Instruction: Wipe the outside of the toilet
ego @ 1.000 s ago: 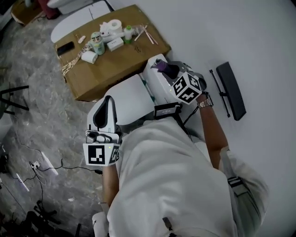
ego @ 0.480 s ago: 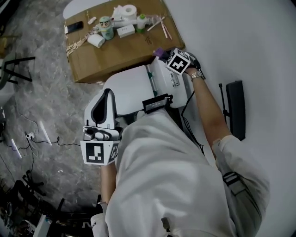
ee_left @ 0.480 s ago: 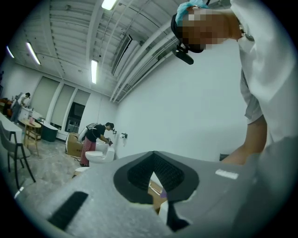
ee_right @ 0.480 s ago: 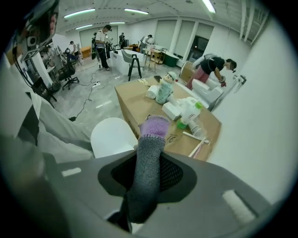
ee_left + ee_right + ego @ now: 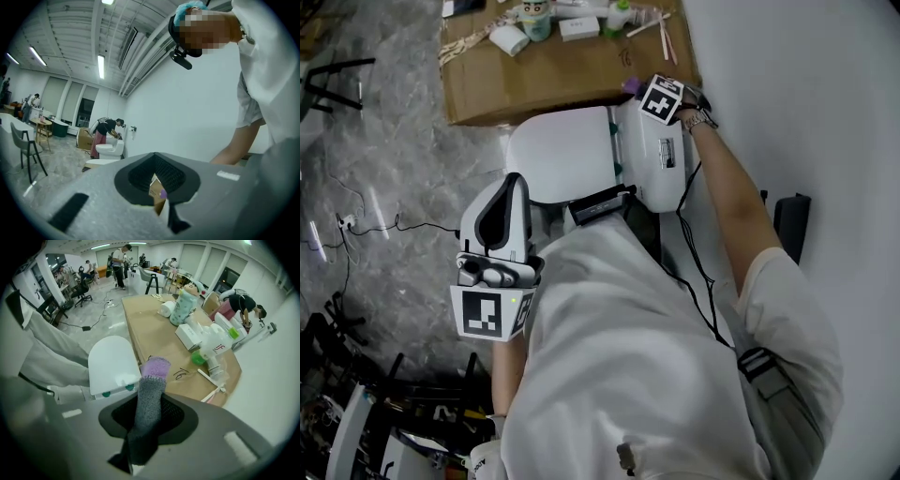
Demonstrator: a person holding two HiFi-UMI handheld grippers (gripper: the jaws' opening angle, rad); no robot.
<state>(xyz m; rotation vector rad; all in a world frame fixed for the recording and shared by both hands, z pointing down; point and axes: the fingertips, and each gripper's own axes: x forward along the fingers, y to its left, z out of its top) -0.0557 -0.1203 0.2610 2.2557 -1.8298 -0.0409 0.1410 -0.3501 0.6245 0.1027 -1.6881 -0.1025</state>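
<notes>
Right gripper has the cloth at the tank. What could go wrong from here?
The cardboard box stands right beside the toilet tank; a wide sweep of the right gripper may knock the bottle on it.
The cloth sticks out far past the jaws, so it may fold or slip.
The black cable could snag on the tank.

Head camera: steeply down over my shoulders, toilet (image 5: 567,164) and cardboard box (image 5: 544,84) below. Right claw (image 5: 136,455) camera: past gripped sock (image 5: 150,394), same box just ahead. Left claw (image 5: 164,211) camera: tilted up, wall (image 5: 187,117), ceiling (image 5: 70,37).
</notes>
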